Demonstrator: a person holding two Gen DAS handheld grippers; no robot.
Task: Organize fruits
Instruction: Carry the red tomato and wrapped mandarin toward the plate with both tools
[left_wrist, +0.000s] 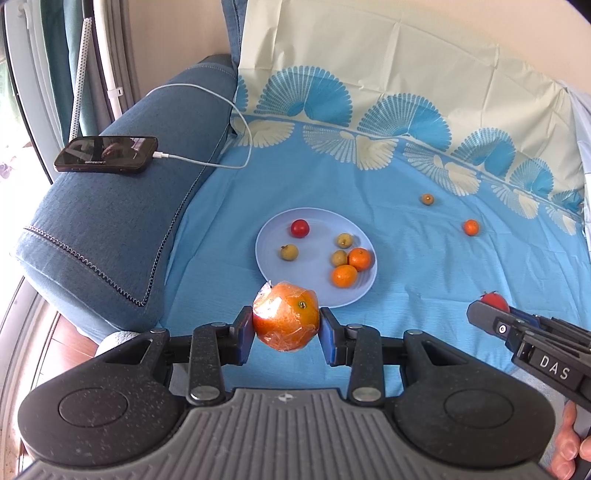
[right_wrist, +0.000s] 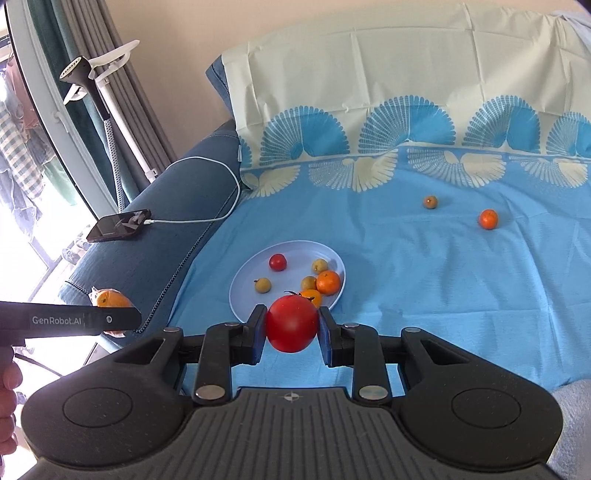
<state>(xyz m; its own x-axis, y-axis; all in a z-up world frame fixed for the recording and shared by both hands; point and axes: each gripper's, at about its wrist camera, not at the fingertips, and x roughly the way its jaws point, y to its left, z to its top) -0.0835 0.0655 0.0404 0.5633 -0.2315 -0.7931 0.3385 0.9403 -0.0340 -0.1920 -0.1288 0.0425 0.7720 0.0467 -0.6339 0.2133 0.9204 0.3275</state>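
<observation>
left tool (left_wrist: 286, 325) pinching crinkly film-wrapped orange (left_wrist: 286, 319) | right tool (right_wrist: 291, 326) pinching smooth round tomato (right_wrist: 291, 324) | flat plate (left_wrist: 273, 236)

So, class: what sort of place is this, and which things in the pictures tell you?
Probably a living room at home: a blue sofa armrest with a charging phone on it, curtains beside a window, and a garment steamer standing nearby.
</observation>
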